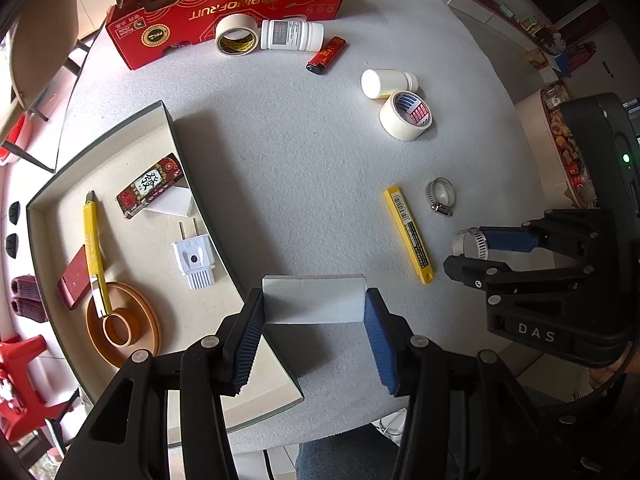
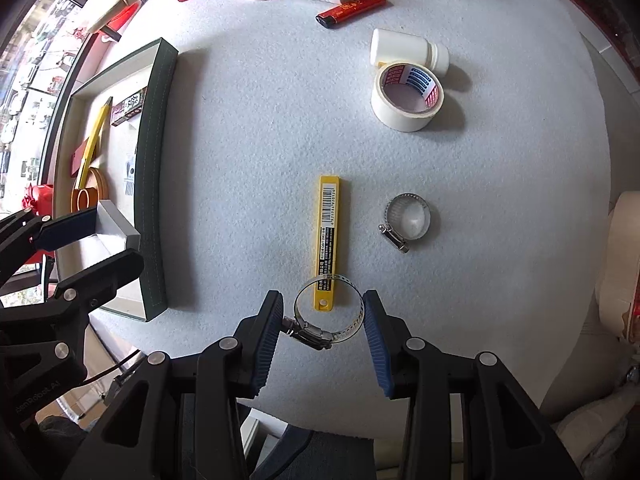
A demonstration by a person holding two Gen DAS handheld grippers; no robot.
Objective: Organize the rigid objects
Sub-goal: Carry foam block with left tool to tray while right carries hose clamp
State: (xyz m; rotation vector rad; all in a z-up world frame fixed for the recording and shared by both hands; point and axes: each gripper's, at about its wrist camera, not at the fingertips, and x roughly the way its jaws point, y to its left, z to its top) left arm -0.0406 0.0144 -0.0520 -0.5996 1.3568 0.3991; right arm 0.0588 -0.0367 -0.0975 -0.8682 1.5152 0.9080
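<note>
White block (image 1: 314, 299) clamped between left tongs (image 1: 314, 320); hose clamp (image 2: 326, 312) within right tongs (image 2: 323, 322).

Two claw-mounted fisheyes, both close above the table (image 1: 304, 184), angled down, sharing the tray (image 1: 100, 152).

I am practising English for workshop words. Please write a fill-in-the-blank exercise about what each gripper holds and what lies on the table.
1. The left gripper holds a white ____.
2. The right gripper holds a metal hose ____.
3. A second hose clamp lies to the right of the ____ blade case.
4. The white plug lies inside the ____.

Missing words: block; clamp; yellow; tray
</note>
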